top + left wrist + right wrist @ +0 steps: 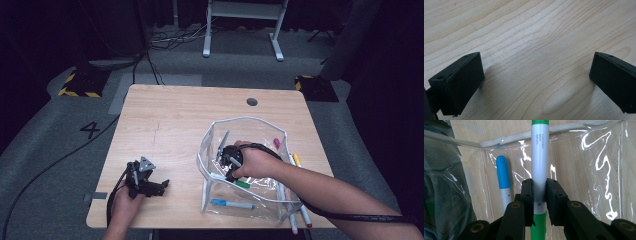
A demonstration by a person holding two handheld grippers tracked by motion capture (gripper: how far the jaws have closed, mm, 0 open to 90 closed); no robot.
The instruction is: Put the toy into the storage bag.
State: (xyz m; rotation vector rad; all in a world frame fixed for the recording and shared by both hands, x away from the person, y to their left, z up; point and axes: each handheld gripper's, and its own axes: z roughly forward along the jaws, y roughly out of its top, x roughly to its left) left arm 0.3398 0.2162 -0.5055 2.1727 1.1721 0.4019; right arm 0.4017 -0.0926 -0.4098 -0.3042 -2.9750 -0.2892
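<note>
Right gripper point(539, 191): your jaws pinch green marker point(540, 157) mid-barrel, pads pressed on both sides. Marker's long axis runs straight out ahead, crossways to jaws, tip end over clear pouch point(212, 135) interior. Blue marker point(503, 173) lies just beside, parallel, inside pouch. Left gripper point(536, 75): jaws spread, empty, over bare table point(529, 30), well apart from pouch. Your right hand nearer.

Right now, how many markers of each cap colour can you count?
green marker: 1
blue marker: 1
pink marker: 1
yellow marker: 1
Total: 4 whose colour I can tell; a greyish stick in the bag may be another.
</note>
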